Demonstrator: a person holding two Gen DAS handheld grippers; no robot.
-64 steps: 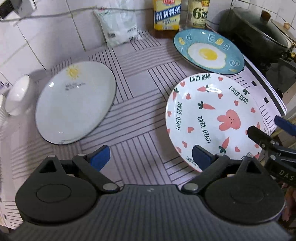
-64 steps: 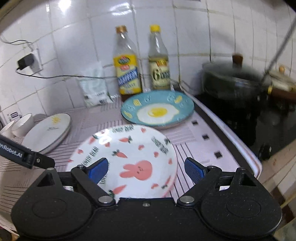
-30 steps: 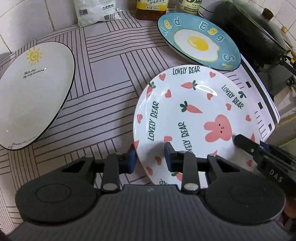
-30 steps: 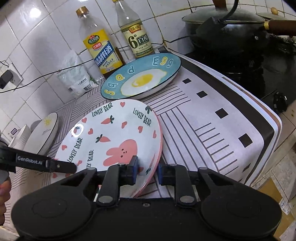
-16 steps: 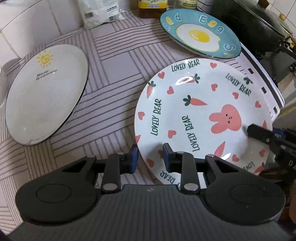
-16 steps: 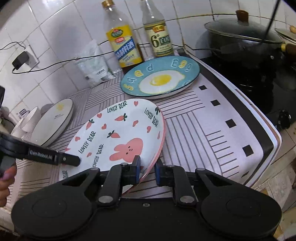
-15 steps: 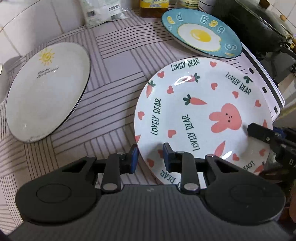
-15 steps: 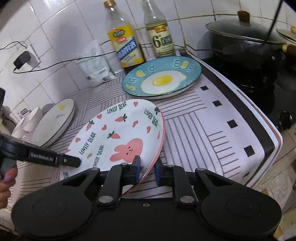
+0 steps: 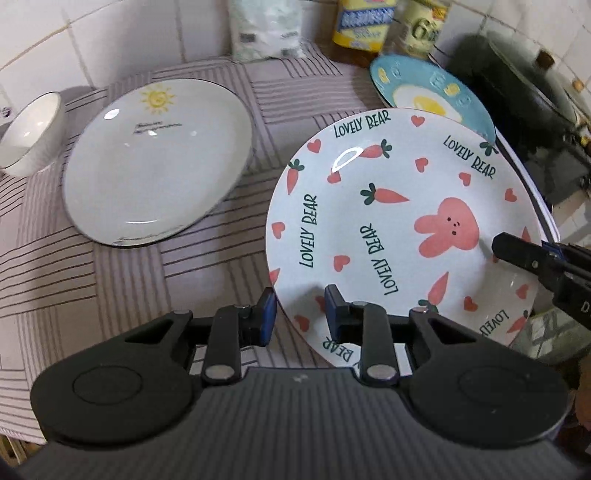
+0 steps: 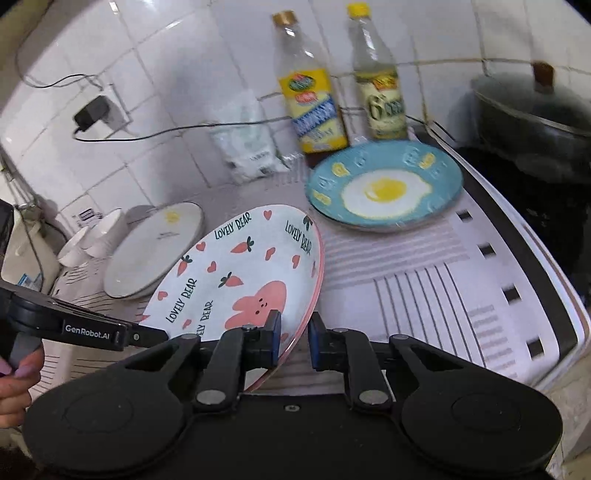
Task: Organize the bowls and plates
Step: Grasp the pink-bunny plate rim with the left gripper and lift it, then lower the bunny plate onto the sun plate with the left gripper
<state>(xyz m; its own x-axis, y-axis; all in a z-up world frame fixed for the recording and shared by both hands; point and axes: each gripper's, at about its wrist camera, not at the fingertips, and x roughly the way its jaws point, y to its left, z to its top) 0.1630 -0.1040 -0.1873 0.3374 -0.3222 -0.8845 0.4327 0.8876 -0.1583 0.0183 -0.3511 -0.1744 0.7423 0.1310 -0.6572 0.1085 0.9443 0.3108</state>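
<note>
While the round white ceramic plate printed with a pink rabbit, carrots and hearts is held tilted above the striped grey-and-white cloth, both tongs are clamped on its rim: the left gripper at the plate's 7 o'clock edge, the right gripper at its 4 o'clock edge, seen in each wrist view with the rim pinched between blue pads.

Going left to right in the left wrist view, a small white ceramic bowl is seen at 10 o'clock, then a large white oval plate with a yellow sun motif at 11 o'clock, the held plate at centre, and a blue round plate painted with a fried egg at 1 o'clock, partly hidden behind it.

A slip is judged the main risk: glazed rims are slick, and uneven motion of the two hands could twist the plate out of one grip. Its far edge could also strike the blue plate if lowered carelessly.

Counted: three plates, at least two white bowls in the right wrist view, two bottles, one bag, one lidded dark pot.
</note>
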